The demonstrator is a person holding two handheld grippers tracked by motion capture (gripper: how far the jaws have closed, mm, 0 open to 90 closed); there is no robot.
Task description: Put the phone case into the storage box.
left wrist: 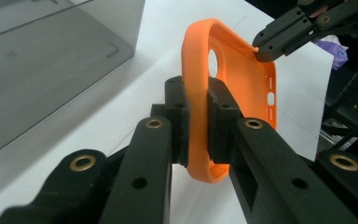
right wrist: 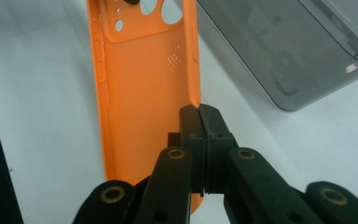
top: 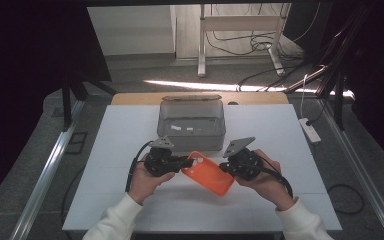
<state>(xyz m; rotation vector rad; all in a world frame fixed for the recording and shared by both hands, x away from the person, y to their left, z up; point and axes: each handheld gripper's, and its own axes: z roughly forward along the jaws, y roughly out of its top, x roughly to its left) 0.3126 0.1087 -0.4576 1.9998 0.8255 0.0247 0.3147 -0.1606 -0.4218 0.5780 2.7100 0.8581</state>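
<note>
Spanning the gap between two hand-held grippers: one orange phone case [top: 207, 173], soft-looking, with camera cut-outs at one end, held above the white table [top: 110, 150] just in front of the grey bin.

Left gripper [top: 184, 162]: clenched on the case. In the left gripper view [left wrist: 198, 126] its two black jaws pinch the rim of the case [left wrist: 233, 70] from either side, near the end with the large round opening. The person's left hand [top: 147, 180] wraps the gripper body; a cable trails down from it.

Right gripper [top: 225, 169]: clenched on the case. In the right gripper view [right wrist: 199, 126] the jaws meet on the side wall of the case [right wrist: 144, 93] towards the end away from the cut-outs; the textured inner face shows to the left of them. The person's right hand [top: 267, 182] holds it from below, white sleeve at the wrist.

Grey translucent bin [top: 191, 122]: rectangular, open-topped, standing at mid-table, just behind the case; also seen in the left gripper view [left wrist: 42, 65] and right gripper view [right wrist: 289, 51]. Contents unclear.

Power strip [top: 310, 129]: white, on the floor off the table's right edge.

Desk frame [top: 240, 30]: white-legged, on the floor beyond the table, with loose cables beneath.
</note>
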